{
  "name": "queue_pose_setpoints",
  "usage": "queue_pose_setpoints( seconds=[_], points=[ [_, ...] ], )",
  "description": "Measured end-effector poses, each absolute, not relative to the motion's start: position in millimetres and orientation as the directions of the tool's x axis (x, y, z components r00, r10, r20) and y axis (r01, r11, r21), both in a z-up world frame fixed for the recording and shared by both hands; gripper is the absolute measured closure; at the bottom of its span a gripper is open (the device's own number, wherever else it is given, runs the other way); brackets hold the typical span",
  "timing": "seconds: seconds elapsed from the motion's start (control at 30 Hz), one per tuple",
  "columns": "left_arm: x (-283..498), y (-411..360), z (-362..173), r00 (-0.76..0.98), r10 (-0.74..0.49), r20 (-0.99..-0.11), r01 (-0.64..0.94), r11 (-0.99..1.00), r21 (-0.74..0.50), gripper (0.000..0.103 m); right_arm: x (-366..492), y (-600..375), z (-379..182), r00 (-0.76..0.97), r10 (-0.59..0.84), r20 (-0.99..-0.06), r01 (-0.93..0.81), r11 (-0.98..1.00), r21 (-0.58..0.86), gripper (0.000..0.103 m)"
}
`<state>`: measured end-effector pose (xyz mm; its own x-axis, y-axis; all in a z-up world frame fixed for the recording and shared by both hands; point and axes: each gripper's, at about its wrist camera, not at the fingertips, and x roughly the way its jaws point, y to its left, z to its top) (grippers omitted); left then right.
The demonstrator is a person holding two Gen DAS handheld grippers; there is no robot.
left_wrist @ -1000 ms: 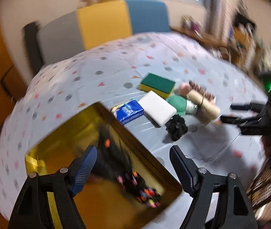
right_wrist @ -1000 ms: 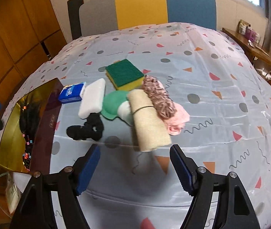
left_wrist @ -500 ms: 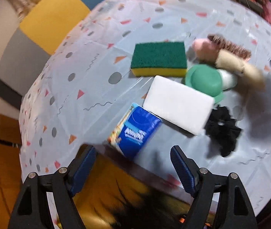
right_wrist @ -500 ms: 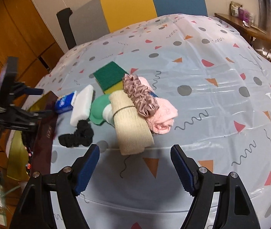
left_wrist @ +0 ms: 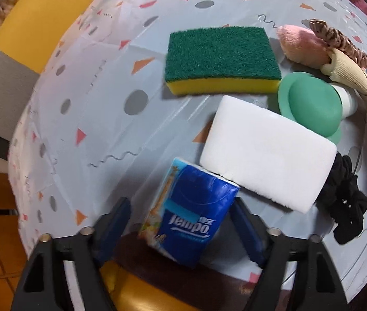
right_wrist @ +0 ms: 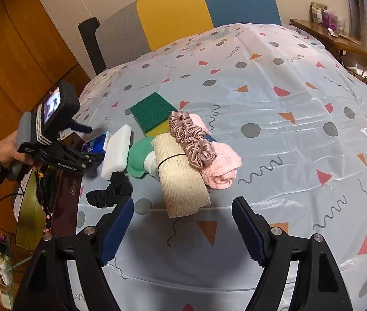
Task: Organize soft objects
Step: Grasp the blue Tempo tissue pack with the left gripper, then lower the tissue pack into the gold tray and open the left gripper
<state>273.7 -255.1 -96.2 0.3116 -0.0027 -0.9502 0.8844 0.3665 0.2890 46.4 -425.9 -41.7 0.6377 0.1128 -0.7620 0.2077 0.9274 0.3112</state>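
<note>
My left gripper (left_wrist: pixel 181 229) is open, its blue pads either side of a blue Tempo tissue pack (left_wrist: pixel 191 212) that leans on the gold box rim. A white sponge (left_wrist: pixel 266 153) rests against the pack. Beyond lie a green-and-yellow sponge (left_wrist: pixel 219 59), a green cap (left_wrist: pixel 313 103), a black scrunchie (left_wrist: pixel 344 202), a beige roll (left_wrist: pixel 357 83), a pink towel (left_wrist: pixel 302 46) and a brown scrunchie (left_wrist: pixel 338 41). My right gripper (right_wrist: pixel 182 229) is open and empty, just short of the beige roll (right_wrist: pixel 181 176). The left gripper (right_wrist: pixel 85 145) also shows in the right wrist view.
The gold box (right_wrist: pixel 28 207) with a dark rim sits at the table's left edge and holds black hair items with coloured beads. A grey, yellow and blue chair back (right_wrist: pixel 183 13) stands behind the table. A wooden side table (right_wrist: pixel 338 41) is at the far right.
My left gripper has moved forward and down from over the gold box until the tissue pack sits between its pads. My right gripper has shifted slightly and stays open.
</note>
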Motion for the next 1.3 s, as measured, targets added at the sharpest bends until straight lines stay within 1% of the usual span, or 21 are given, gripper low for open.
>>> queue_pose_setpoints(
  seconds=[0.2,0.37,0.5,0.6,0.7,0.77,0.83,1.0,1.13,1.2,1.23,1.27,1.3],
  points=[
    [266.0,-249.4,-83.0,0.295,-0.099,-0.95,0.865,0.45,0.222,0.047,46.1,-426.1,-40.1,0.643,0.094,-0.76,0.211,0.932,0.294,0.024],
    [248.4,-230.3,-49.7,0.309,-0.19,-0.932,0.824,0.543,0.162,0.047,45.5,-425.4,-42.9,0.638,0.102,-0.764,0.213,0.929,0.303,0.024],
    [232.8,-213.9,-20.8,0.3,-0.292,-0.908,0.79,0.609,0.065,0.046,48.3,-416.3,-49.4,0.617,0.144,-0.774,0.186,0.928,0.321,0.024],
    [221.1,-201.8,-5.7,0.318,-0.345,-0.883,0.765,0.644,0.023,0.046,49.8,-407.0,-52.8,0.61,0.208,-0.765,0.153,0.916,0.371,0.024],
    [208.6,-186.5,14.6,0.344,-0.417,-0.841,0.749,0.662,-0.021,0.046,54.7,-393.1,-54.9,0.593,0.256,-0.764,0.125,0.907,0.401,0.031],
    [196.1,-173.5,29.5,0.368,-0.46,-0.808,0.732,0.679,-0.054,0.046,60.6,-385.9,-56.3,0.585,0.297,-0.754,0.115,0.891,0.44,0.039],
    [189.6,-163.9,39.6,0.385,-0.482,-0.787,0.714,0.696,-0.076,0.046,70.0,-375.6,-57.5,0.582,0.332,-0.742,0.112,0.871,0.478,0.04],
    [157.9,-124.0,59.7,0.42,-0.519,-0.745,0.657,0.74,-0.145,0.046,102.6,-356.4,-66.1,0.569,0.353,-0.742,0.164,0.836,0.523,0.04],
    [137.2,-97.3,61.0,0.452,-0.503,-0.737,0.617,0.773,-0.149,0.046,128.8,-345.8,-77.7,0.543,0.326,-0.774,0.215,0.837,0.503,0.04],
    [128.5,-81.0,58.2,0.454,-0.51,-0.73,0.59,0.786,-0.183,0.046,141.8,-336.1,-86.9,0.504,0.306,-0.808,0.222,0.858,0.463,0.041],
    [123.8,-70.7,56.2,0.46,-0.509,-0.728,0.57,0.797,-0.197,0.046,144.7,-331.9,-90.6,0.491,0.291,-0.821,0.224,0.869,0.442,0.046],
    [120.8,-65.1,54.5,0.466,-0.504,-0.727,0.558,0.805,-0.201,0.046,147.3,-327.3,-95.6,0.476,0.276,-0.835,0.222,0.881,0.418,0.061],
    [117.6,-57.4,51.7,0.473,-0.498,-0.727,0.539,0.816,-0.208,0.046,149.3,-322.5,-99.3,0.461,0.264,-0.847,0.212,0.894,0.394,0.072]
  ],
)
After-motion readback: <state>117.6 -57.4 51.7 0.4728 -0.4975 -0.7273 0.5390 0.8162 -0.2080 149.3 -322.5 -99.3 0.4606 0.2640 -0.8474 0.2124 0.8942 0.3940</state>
